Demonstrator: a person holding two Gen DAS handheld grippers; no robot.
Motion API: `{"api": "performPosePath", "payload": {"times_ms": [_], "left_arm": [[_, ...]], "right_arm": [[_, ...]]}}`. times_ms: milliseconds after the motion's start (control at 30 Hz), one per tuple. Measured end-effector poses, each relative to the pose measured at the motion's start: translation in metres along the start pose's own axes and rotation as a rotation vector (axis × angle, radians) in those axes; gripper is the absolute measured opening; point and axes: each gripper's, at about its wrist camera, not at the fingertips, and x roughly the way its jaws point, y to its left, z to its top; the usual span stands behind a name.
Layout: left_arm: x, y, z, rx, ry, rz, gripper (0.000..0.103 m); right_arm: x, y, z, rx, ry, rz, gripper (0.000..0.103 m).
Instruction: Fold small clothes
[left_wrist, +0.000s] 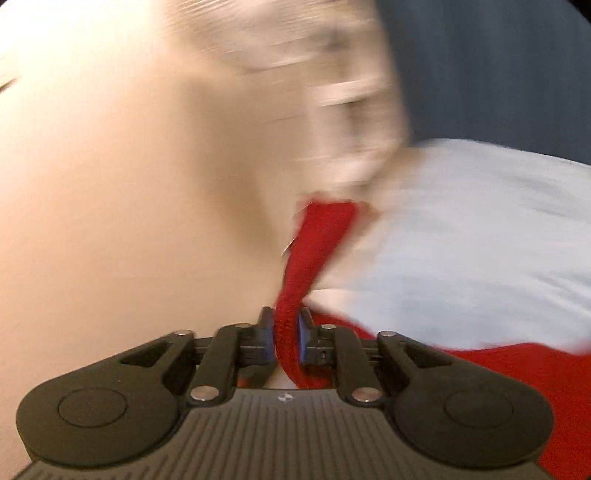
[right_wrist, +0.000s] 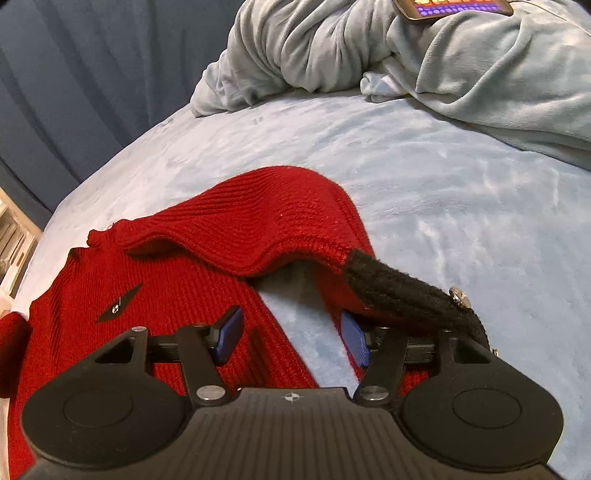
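Left tongs (left_wrist: 286, 332) are seen pointed downward at a slant, the view heavily motion-blurred. Its blue pads (left_wrist: 303, 334) are nearly closed and clamped on a bunched strip of the red knit garment (left_wrist: 314, 243), which is drawn up from the pale blue bed sheet (left_wrist: 461, 240). A beige blur fills the left of this view; what it is cannot be told.

Right tongs (right_wrist: 291, 338) are tilted down over the bed, jaws held about half open with nothing gripped. The garment's (right_wrist: 240, 221) black-trimmed edge (right_wrist: 399, 291), with a metal button, is draped over the right finger. The red garment is seen spread on the bed sheet (right_wrist: 424, 184), one part folded over.

Only the right view shows a rumpled grey-blue blanket (right_wrist: 406, 48) with a lit phone (right_wrist: 454, 7) on it, and a dark blue curtain (right_wrist: 92, 74).
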Motion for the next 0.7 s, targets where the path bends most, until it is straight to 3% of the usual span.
{"api": "performPosePath", "payload": {"times_ms": [33, 67, 100, 200, 300, 333, 400, 433, 533, 600, 667, 700], "left_arm": [[0.017, 0.022, 0.004, -0.034, 0.047, 0.029, 0.043], [0.027, 0.039, 0.004, -0.070, 0.092, 0.028, 0.064], [0.032, 0.054, -0.001, -0.112, 0.118, 0.010, 0.076], [0.023, 0.065, -0.023, -0.115, 0.117, -0.061, 0.088], [0.004, 0.055, -0.058, -0.049, 0.161, -0.199, 0.088], [-0.006, 0.053, -0.071, -0.028, 0.179, -0.247, 0.088], [-0.031, 0.051, -0.100, -0.016, 0.203, -0.329, 0.088], [-0.044, 0.053, -0.116, -0.020, 0.214, -0.360, 0.088], [-0.076, 0.059, -0.155, -0.039, 0.269, -0.443, 0.088], [-0.091, 0.065, -0.171, -0.056, 0.300, -0.455, 0.088], [-0.094, 0.064, -0.176, -0.045, 0.314, -0.463, 0.088], [-0.095, 0.064, -0.177, -0.034, 0.311, -0.452, 0.088]], "right_arm": [[-0.001, 0.000, 0.000, -0.001, -0.004, 0.001, 0.061], [-0.001, 0.000, 0.000, 0.001, -0.007, 0.004, 0.061], [-0.002, -0.001, 0.001, 0.011, -0.009, 0.011, 0.061], [-0.013, 0.001, 0.006, -0.052, -0.044, -0.034, 0.061], [-0.017, 0.004, 0.019, -0.111, -0.092, -0.094, 0.061], [-0.010, 0.004, 0.028, -0.111, -0.053, -0.080, 0.061], [0.018, 0.009, 0.049, -0.165, 0.109, -0.019, 0.061], [0.029, 0.011, 0.058, -0.176, 0.134, -0.027, 0.060], [0.051, 0.017, 0.108, -0.145, 0.100, -0.016, 0.048], [0.064, 0.008, 0.170, 0.053, 0.045, -0.032, 0.039], [0.061, -0.009, 0.226, 0.253, -0.085, -0.113, 0.039], [0.055, -0.010, 0.242, 0.258, -0.146, -0.164, 0.042]]}}
